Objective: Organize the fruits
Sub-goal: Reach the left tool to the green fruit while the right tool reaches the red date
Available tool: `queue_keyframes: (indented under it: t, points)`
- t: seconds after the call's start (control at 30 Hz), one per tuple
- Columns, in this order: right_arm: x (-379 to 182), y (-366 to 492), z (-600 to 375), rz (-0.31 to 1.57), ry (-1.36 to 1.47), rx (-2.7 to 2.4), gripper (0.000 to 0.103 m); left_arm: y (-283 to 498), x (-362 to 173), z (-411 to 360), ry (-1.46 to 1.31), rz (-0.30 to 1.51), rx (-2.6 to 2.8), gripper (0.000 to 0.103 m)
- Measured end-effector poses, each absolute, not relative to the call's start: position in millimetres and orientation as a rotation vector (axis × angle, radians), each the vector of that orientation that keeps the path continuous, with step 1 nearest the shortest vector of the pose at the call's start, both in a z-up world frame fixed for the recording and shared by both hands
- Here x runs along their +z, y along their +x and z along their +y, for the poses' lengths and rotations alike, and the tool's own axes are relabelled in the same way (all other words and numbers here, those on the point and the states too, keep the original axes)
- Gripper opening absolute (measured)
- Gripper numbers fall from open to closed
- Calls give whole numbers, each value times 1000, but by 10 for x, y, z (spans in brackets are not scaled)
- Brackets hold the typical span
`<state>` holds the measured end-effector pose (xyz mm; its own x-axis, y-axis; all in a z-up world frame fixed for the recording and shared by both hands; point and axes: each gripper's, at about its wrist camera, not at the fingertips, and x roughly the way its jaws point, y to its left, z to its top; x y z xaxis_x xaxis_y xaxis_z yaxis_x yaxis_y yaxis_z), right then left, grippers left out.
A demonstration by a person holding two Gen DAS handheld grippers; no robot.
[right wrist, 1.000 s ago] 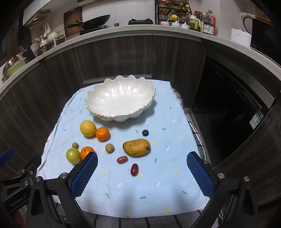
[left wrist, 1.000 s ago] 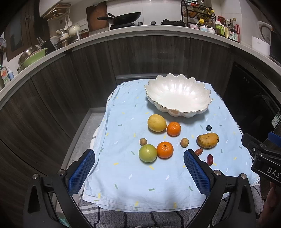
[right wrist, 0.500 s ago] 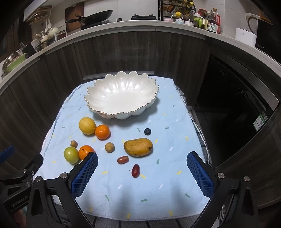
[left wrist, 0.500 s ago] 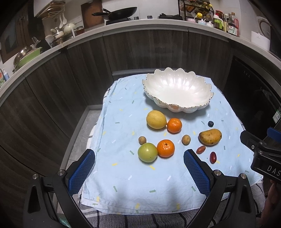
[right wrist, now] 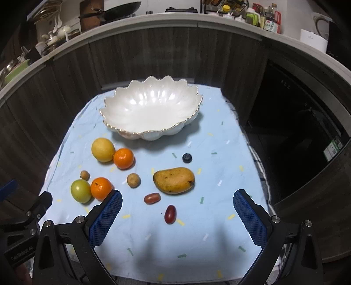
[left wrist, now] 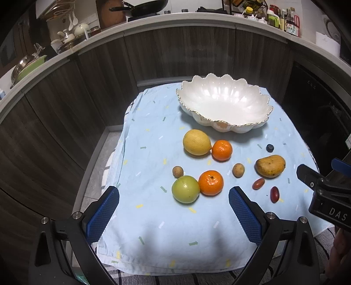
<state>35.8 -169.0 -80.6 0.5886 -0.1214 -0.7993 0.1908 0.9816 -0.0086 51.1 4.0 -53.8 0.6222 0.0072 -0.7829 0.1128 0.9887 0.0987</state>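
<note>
A white scalloped bowl (left wrist: 223, 103) (right wrist: 151, 109) stands empty at the far side of a light blue cloth (left wrist: 153, 219). In front of it lie a lemon (left wrist: 196, 142), two oranges (left wrist: 222, 150) (left wrist: 211, 182), a green fruit (left wrist: 185, 192), a mango (left wrist: 270, 165) (right wrist: 174, 180), two small brown fruits (left wrist: 238, 170), two red dates (right wrist: 170, 214) and a blueberry (right wrist: 187, 158). My left gripper (left wrist: 174, 211) is open and empty, above the cloth's near edge. My right gripper (right wrist: 177, 216) is open and empty, with the dates between its fingers in view.
The cloth covers a small table (left wrist: 136, 276) ringed by dark wooden cabinet fronts (left wrist: 65, 109). A counter (left wrist: 175, 17) above holds a pan, bottles and dishes. A dark appliance (right wrist: 296, 131) is on the right. Each gripper shows at the edge of the other's view.
Both grippers have moved forward and slightly lower toward the fruits, which appear larger now. Both stay open. No fruit has moved.
</note>
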Motion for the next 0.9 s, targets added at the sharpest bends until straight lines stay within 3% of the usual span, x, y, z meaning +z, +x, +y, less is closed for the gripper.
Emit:
queue_keyframes:
  t: [0.13,0.37,0.9]
  points:
    - [-889,420,-1679,933,73,-182,101,595,-620,37,150,895,-67,100]
    - [-1075,531,-1689,973,83,-170,86,712,-762,24,162,893,-90,99]
    - [-1430,618,-1668,1029,52,-191,72,862,-1206,-7,216,928,-128,92]
